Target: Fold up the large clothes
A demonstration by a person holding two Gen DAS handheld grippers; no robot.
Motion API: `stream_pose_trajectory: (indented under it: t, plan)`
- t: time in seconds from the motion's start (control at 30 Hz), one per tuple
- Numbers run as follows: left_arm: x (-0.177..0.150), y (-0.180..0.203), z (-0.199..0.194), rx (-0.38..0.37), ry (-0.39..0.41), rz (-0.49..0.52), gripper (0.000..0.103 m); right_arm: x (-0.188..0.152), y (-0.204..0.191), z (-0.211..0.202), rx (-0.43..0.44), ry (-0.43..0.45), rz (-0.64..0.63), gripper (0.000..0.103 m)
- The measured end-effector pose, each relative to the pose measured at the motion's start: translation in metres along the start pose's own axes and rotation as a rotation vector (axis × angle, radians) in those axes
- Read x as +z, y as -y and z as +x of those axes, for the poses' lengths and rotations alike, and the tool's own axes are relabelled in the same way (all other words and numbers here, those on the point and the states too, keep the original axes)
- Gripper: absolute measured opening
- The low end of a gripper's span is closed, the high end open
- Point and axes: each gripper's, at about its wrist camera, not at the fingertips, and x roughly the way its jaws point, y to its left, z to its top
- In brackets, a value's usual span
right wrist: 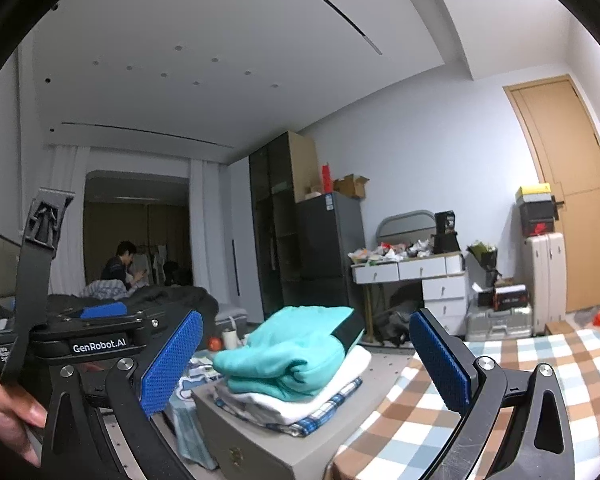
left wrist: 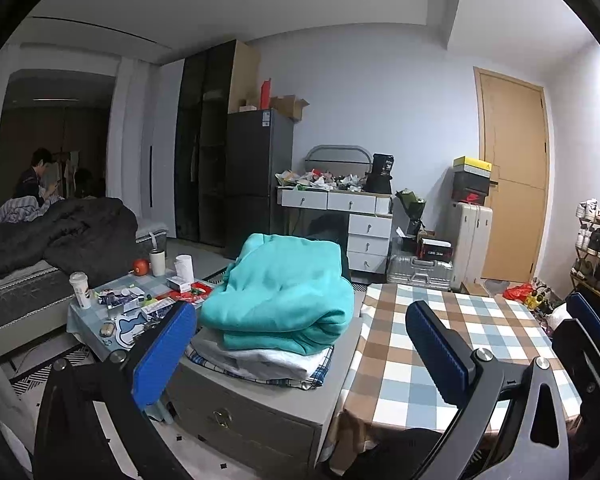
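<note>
The left tongs (left wrist: 300,356) are spread wide with nothing between the blue ribbed pads (left wrist: 165,360), hanging in the air above the near edge of a grey drawer chest (left wrist: 256,408). The right tongs (right wrist: 306,364) are spread just as wide and carry nothing; in the right wrist view the left tool sits at the lower left, gripped by a hand (right wrist: 8,408) of which only the fingers show.

Framed between the pads in both views is a stack of folded clothes. On top lies a bulky teal garment (left wrist: 280,296), folded into a thick bundle with its rounded fold facing the cameras. Under it rests a white folded piece (left wrist: 260,356), and under that a blue plaid cloth (left wrist: 300,378) whose edge sticks out at the front. The stack sits on the top of the chest, toward its far side.

Just beside the chest, on the right, stands a counter covered with a brown, blue and white checked cloth (left wrist: 440,344); its surface shows bare.

To the left of the chest is a low counter (left wrist: 140,300) crowded with cups, small boxes and a red round item. Behind it a dark blanket (left wrist: 60,236) is heaped on a bed, and a person (left wrist: 36,178) sits further back. Against the far wall stand a dark fridge (left wrist: 256,176), a white dresser (left wrist: 340,216) with clutter on top, suitcases (left wrist: 468,236) and a wooden door (left wrist: 512,176).
</note>
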Motion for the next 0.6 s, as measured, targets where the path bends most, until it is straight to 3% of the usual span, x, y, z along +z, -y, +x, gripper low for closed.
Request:
stream_pose_trajectory:
  t: [0.4, 0.6]
  plan:
    - [-0.001, 0.009, -0.005, -0.014, -0.019, 0.01, 0.102, 0.005, -0.014, -0.015, -0.017, 0.043, -0.077, 0.103]
    - [0.002, 0.012, -0.007, -0.017, -0.022, 0.024, 0.102, 0.005, -0.011, -0.016, -0.001, 0.034, -0.051, 0.103]
